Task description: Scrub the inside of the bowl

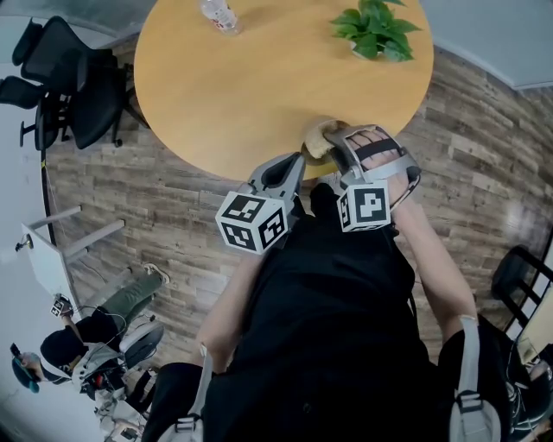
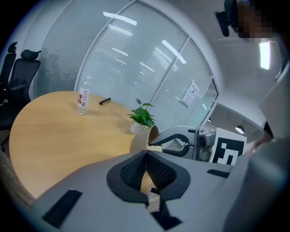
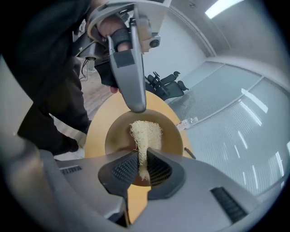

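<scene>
A tan bowl (image 1: 318,138) is held tilted over the near edge of the round wooden table (image 1: 242,95). My left gripper (image 1: 301,158) is shut on its rim; in the left gripper view the closed pads (image 2: 147,156) pinch the bowl's edge (image 2: 140,140). My right gripper (image 1: 339,136) is shut on a pale fibrous scrubber (image 3: 146,133). The scrubber lies against the inside of the bowl (image 3: 118,136). In the right gripper view the left gripper's finger (image 3: 135,90) comes down onto the bowl's far rim. The right gripper's fingers (image 2: 176,136) reach into the bowl's mouth.
A water bottle (image 1: 223,15) and a potted plant (image 1: 373,30) stand at the table's far side, with a small black pen (image 2: 104,101) near the bottle. Black office chairs (image 1: 69,86) are to the left. A seated person (image 1: 78,345) is at lower left.
</scene>
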Demonstrator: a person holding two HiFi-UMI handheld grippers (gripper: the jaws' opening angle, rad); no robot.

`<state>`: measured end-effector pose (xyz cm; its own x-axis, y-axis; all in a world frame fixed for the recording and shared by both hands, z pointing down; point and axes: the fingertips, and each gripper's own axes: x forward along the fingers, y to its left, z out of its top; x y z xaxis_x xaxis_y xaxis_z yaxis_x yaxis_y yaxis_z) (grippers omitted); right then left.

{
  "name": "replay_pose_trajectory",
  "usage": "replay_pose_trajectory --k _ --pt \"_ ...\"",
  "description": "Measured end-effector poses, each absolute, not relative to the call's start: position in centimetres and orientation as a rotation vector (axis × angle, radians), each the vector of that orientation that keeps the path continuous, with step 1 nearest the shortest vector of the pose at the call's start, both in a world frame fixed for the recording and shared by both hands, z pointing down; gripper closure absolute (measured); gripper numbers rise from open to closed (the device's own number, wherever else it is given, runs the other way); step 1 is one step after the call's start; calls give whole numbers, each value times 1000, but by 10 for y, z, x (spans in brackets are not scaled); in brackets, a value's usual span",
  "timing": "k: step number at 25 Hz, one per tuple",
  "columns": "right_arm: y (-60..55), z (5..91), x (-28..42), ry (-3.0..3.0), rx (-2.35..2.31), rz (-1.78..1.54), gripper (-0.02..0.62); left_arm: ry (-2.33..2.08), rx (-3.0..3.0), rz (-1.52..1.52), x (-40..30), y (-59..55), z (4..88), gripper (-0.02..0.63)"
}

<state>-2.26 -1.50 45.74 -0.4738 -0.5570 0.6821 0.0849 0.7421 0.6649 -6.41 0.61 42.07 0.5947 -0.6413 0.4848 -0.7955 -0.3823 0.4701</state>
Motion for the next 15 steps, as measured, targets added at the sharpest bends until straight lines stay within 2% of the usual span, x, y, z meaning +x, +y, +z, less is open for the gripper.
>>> replay_pose_trajectory --k 15 --pt "0 451 -38 -2326 405 35 558 -1147 2128 272 -67 1 420 594"
